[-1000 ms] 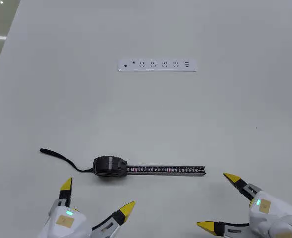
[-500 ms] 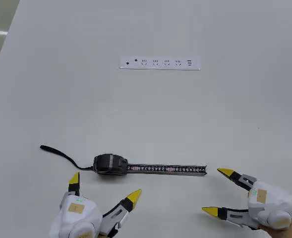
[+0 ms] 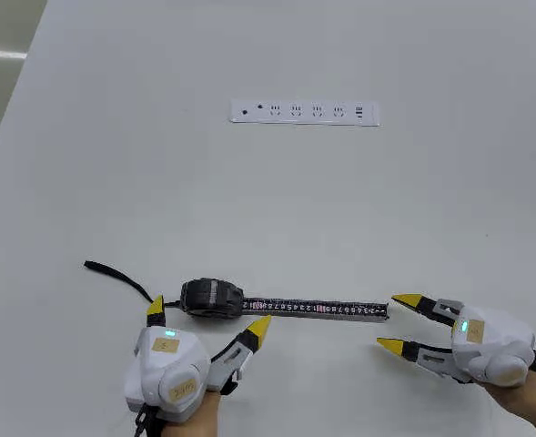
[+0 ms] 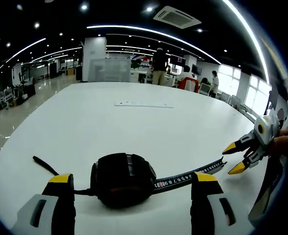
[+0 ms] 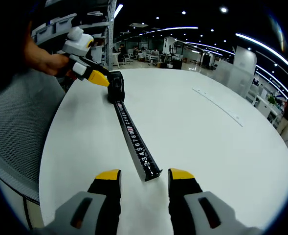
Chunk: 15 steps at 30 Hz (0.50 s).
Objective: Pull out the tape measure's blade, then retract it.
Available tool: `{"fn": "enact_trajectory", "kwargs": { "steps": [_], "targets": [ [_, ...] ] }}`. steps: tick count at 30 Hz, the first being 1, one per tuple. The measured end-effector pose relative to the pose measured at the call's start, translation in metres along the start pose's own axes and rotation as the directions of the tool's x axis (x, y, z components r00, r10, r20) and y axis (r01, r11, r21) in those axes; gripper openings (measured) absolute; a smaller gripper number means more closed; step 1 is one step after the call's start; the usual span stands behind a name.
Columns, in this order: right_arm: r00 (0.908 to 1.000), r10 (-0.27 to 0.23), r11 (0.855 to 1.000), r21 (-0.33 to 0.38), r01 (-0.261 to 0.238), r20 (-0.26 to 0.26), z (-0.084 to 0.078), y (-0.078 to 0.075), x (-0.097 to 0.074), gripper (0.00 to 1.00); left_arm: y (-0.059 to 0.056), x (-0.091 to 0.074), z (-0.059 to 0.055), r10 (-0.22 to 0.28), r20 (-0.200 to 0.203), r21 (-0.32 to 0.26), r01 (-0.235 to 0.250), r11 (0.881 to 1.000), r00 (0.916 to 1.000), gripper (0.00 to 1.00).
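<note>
The tape measure (image 3: 211, 298) is seen on the table (image 3: 249, 200), just beyond the widely parted left gripper (image 3: 207, 315). Its blade (image 3: 318, 309) is stretched rightward, ending near the right gripper (image 3: 398, 321), whose jaws are parted and empty.

Blade (image 3: 313, 309) nos. too small; strap (image 3: 117, 278) partly behind left gripper (image 3: 208, 316)

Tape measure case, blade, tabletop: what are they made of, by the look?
Black tape measure case: looks like matte plastic or rubber, dull sheen, rounded moulded shape. Dark printed blade: probably thin coated steel, lies stiff and straight, pale numerals. White tabletop: smooth laminate or similar, faint soft reflections.
</note>
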State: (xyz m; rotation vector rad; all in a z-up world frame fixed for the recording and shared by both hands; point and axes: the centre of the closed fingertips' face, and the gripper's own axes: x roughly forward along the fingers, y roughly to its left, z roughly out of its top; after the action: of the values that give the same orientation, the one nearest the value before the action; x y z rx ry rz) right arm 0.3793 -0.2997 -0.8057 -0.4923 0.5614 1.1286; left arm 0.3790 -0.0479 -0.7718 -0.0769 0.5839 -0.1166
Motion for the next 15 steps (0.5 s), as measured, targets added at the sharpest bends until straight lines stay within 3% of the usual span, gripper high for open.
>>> {"fn": "enact_trajectory", "kwargs": {
  "steps": [7,15],
  "targets": [
    [0.9970,0.074,0.997,-0.033,-0.074,-0.024,-0.004,-0.003,0.009,0.24,0.002,0.011,-0.002,0.014,-0.017,-0.024,-0.015,1.000,0.9998,0.95],
    [0.9919,0.116,0.991,-0.054,-0.119,-0.050,-0.013,-0.005,0.014,0.16,0.003,0.022,-0.008,0.026,-0.044,-0.060,-0.028,0.998,0.9987,0.93]
  ]
}}
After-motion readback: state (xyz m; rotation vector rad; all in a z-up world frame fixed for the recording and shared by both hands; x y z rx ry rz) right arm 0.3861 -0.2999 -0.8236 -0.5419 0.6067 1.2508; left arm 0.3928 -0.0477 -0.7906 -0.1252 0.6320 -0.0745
